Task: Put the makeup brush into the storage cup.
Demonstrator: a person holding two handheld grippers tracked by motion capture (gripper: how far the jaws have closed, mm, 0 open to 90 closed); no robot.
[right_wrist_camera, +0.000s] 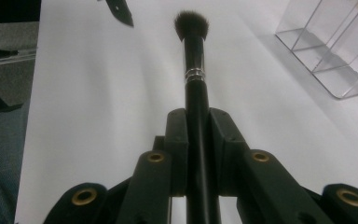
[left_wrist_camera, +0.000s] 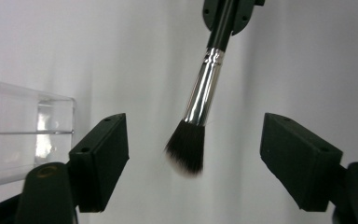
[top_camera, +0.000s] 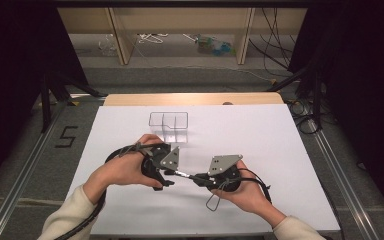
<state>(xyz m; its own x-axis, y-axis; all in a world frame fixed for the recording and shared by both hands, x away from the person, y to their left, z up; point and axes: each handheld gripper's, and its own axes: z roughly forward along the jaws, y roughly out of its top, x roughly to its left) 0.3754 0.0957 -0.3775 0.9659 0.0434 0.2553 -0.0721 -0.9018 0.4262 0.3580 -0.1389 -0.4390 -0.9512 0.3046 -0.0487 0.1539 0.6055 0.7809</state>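
Brush (right_wrist_camera: 196, 93): it is lying level above the white table (top_camera: 260, 130), its bristles reaching between the left jaws.
Right gripper (right_wrist_camera: 198, 140): it is clamping the black handle.
Left gripper (left_wrist_camera: 193, 149): it is standing wide open, not touching the bristles.
Clear organiser (top_camera: 168, 126): it is standing just behind the left hand (top_camera: 122, 170).

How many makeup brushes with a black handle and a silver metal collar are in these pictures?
1. The black-handled makeup brush is clamped in the right gripper, above the white table. None seems hidden.
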